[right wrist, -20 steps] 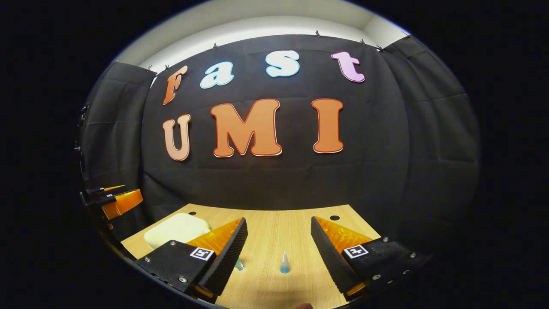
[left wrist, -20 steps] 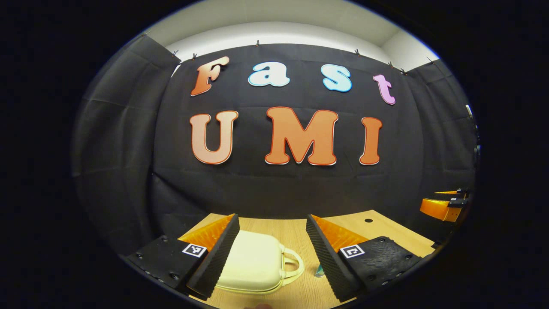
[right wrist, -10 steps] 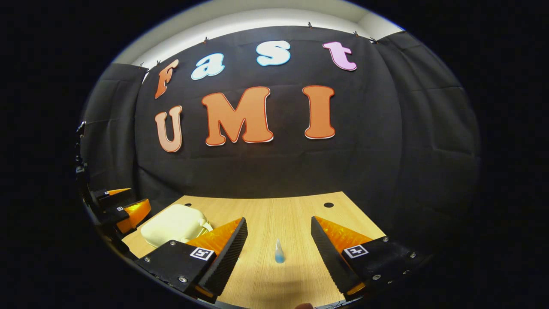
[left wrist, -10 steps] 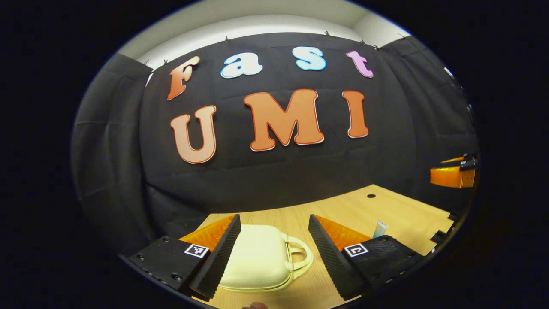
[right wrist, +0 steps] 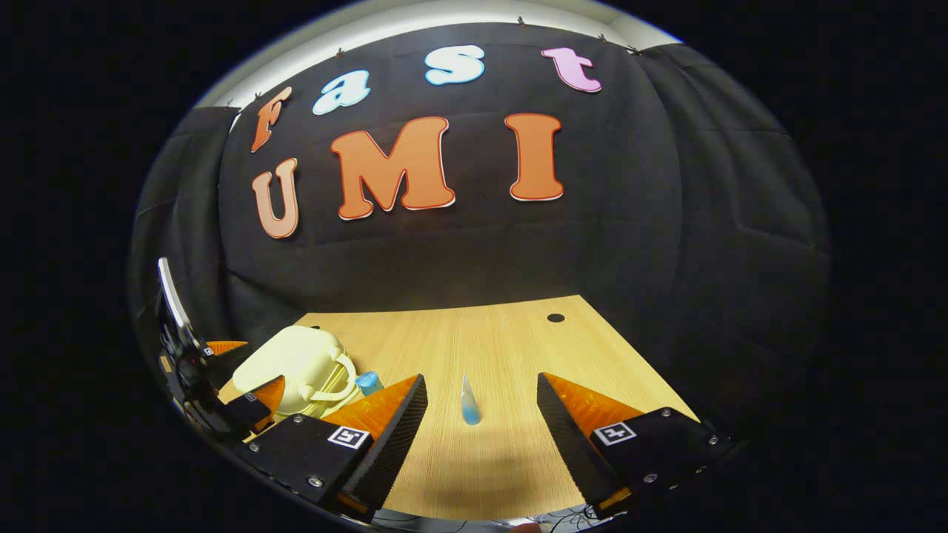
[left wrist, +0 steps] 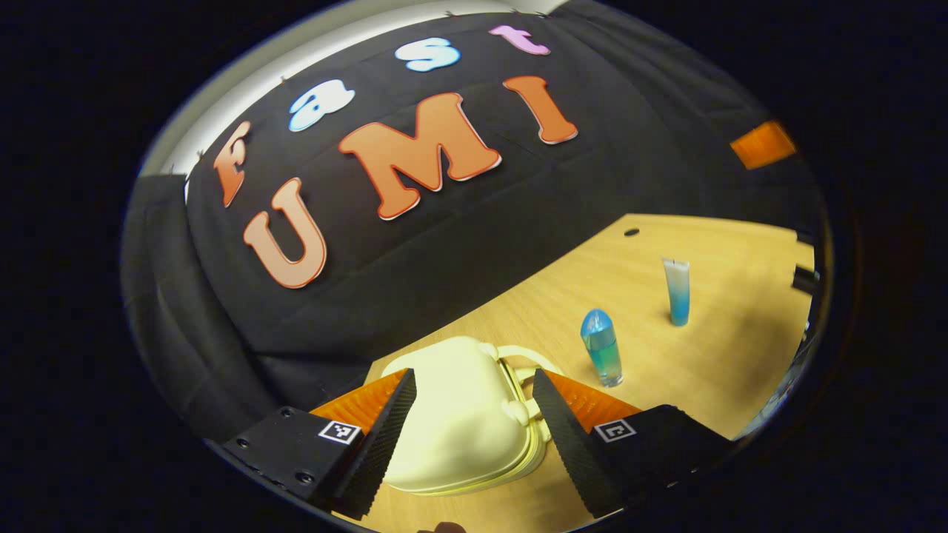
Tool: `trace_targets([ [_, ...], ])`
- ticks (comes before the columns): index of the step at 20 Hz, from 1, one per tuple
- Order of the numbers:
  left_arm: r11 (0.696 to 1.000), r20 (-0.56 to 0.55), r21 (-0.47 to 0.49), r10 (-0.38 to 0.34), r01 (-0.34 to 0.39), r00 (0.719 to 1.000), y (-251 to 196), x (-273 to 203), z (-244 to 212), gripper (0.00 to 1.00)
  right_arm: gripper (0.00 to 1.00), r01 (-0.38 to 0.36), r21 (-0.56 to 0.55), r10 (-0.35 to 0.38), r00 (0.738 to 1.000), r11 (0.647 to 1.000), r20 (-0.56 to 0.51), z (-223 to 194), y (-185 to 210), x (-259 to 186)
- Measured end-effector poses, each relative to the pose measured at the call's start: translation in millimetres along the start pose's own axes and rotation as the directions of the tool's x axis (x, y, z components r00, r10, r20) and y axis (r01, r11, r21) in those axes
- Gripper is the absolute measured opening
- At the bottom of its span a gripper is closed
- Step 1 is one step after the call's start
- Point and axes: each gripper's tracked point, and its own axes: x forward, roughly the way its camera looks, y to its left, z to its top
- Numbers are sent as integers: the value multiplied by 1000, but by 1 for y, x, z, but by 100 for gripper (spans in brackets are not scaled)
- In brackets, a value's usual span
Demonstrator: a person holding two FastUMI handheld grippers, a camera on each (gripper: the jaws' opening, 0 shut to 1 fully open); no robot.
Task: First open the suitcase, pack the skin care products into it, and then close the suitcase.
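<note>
A small cream suitcase (left wrist: 452,418) lies closed on the wooden table (left wrist: 711,355), with its handle (left wrist: 527,361) pointing right. My left gripper (left wrist: 474,379) is open just over it, one finger on each side of its handle end. To its right stand a blue bottle (left wrist: 601,348) and a white-and-blue tube (left wrist: 676,291). My right gripper (right wrist: 481,381) is open above the table, and the tube (right wrist: 468,400) stands a little beyond its fingertips. In the right gripper view, the suitcase (right wrist: 296,359), the bottle (right wrist: 368,381) and the left gripper (right wrist: 248,389) sit at the far left.
The black cloth wall closes off the back of the table (right wrist: 511,348). There is a round hole (right wrist: 555,317) in the tabletop near the back right. Part of the right gripper (left wrist: 763,144) shows at the upper right of the left gripper view.
The left gripper has tilted and come closer over the suitcase, bringing the bottle and tube into its view. The right gripper has dipped slightly towards the table.
</note>
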Motion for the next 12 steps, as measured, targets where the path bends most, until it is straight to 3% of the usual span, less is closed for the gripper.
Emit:
trace_targets([
  [3, 989, -40, 139, -54, 59, 998, -30, 11, -22, 98, 94, 23, 19, -23, 999, 1000, -28, -12, -11, 1],
  [7, 945, -94, 308, -89, 114, 992, -53, 36, -40, 98, 94, 62, 54, -58, 996, 997, -71, -28, -31, 3],
  [12, 907, -153, 400, -79, 135, 985, -64, 58, -53, 98, 94, 115, 92, -103, 987, 989, -125, -48, -50, 6],
])
